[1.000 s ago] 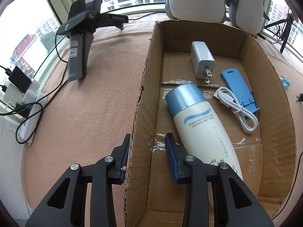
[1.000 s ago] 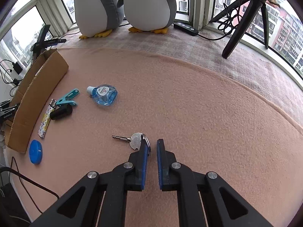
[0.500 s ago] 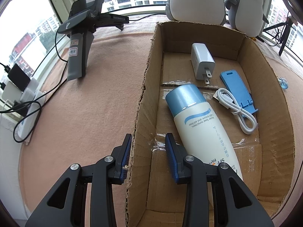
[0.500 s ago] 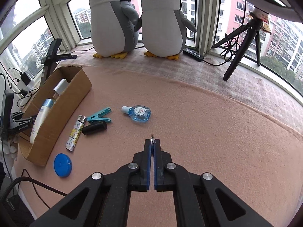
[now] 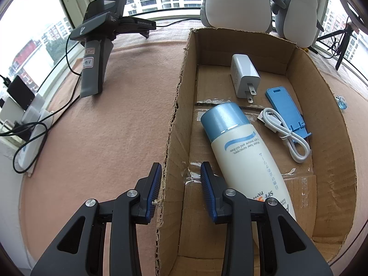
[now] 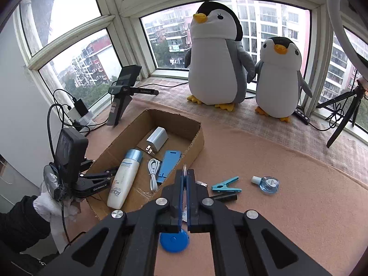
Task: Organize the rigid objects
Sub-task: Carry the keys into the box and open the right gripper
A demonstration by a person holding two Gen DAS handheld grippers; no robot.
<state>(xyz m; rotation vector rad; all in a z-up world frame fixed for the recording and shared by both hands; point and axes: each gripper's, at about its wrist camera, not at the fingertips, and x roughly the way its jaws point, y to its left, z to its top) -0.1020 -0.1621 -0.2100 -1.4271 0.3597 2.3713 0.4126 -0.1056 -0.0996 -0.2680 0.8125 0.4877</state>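
Note:
My right gripper (image 6: 185,172) is shut on a key ring (image 6: 185,167), and the silver key (image 6: 184,217) hangs below its fingers, above the near right wall of the cardboard box (image 6: 197,135). The box (image 5: 184,87) holds a sunscreen bottle (image 5: 248,156), a white charger (image 5: 245,78), a blue phone stand (image 5: 286,112) and a white cable (image 5: 287,135). My left gripper (image 5: 180,172) straddles the box's left wall, narrowly closed on it, with the left pad against the outer face. A gloved hand (image 6: 53,207) holds it.
On the pink cloth right of the box lie a teal clip (image 6: 226,185), a black cylinder (image 6: 226,197), a blue dropper bottle (image 6: 268,184) and a blue round cap (image 6: 174,241). Two plush penguins (image 6: 216,53), a spare gripper stand (image 5: 99,53), power strips (image 5: 25,124) and a tripod (image 6: 342,115) line the window.
My right gripper shut on the key ring, lifted the key off the cloth and swung left towards the box. The left gripper and the box stayed put.

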